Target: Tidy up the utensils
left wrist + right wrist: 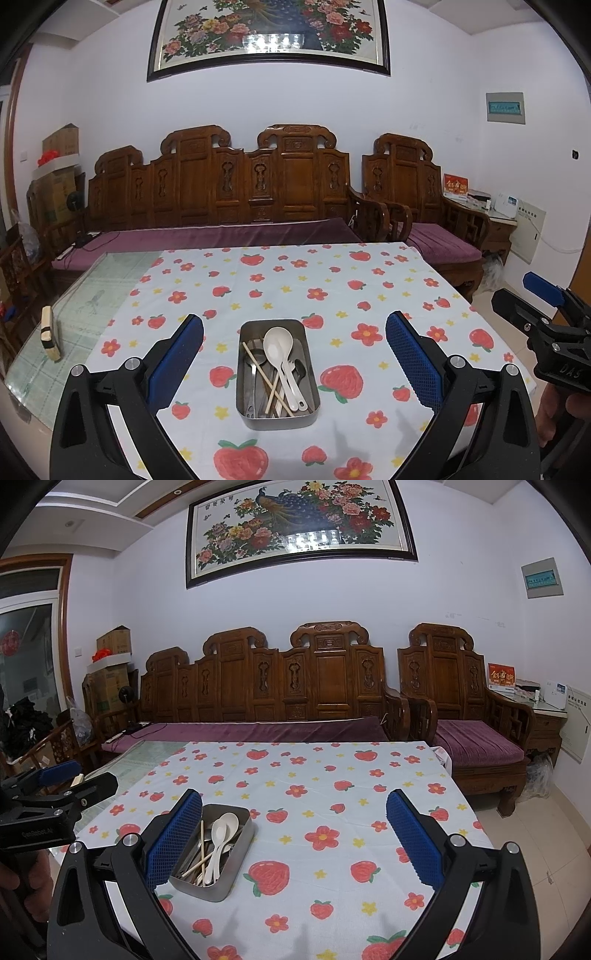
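Note:
A steel tray [243,406] stands on the strawberry-print tablecloth, holding white plastic spoons [277,347], wooden chopsticks [264,376] and metal cutlery [253,369]. My left gripper [294,363] is open and empty, with the tray between and below its blue pads. In the right wrist view the tray [236,864] sits at lower left with the spoons [221,830] and chopsticks [202,849] in it. My right gripper [294,843] is open and empty, its left pad over the tray's near left corner. Each gripper shows in the other's view, the right [546,314] and the left [55,775].
The tablecloth [332,280] covers most of a glass-topped table [92,295]. A small wooden block [50,338] lies on the bare glass at left. A carved wooden sofa [229,192] and armchair [424,192] stand behind the table. The floor drops off at right [535,830].

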`<state>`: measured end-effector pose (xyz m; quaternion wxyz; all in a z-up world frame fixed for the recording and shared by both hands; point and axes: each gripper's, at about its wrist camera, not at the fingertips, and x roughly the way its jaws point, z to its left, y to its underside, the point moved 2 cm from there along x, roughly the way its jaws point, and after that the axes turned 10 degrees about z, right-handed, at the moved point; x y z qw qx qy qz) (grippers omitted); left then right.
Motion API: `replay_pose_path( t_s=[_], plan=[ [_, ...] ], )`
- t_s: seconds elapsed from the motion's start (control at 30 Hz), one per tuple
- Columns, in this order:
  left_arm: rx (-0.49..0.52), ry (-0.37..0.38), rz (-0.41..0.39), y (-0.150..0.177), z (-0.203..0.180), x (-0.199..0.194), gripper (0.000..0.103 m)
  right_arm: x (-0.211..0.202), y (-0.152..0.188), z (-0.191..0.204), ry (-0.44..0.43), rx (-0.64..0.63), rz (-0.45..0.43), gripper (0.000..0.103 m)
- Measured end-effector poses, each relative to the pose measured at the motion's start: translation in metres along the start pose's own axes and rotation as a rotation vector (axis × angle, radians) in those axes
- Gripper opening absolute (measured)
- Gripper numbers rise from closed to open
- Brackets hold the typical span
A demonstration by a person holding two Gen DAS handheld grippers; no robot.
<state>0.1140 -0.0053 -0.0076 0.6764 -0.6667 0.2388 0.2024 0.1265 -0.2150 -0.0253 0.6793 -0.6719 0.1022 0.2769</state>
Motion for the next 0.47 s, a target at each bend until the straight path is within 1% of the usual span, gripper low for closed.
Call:
replay_pose_path(
  t_s=[0.47],
  plan=[
    [0.0,0.0,0.0,-0.0009,-0.002,-0.0013,0.095,-0.0009,0.0,0.0003,0.001,0.001,-0.002,0.1]
  ],
)
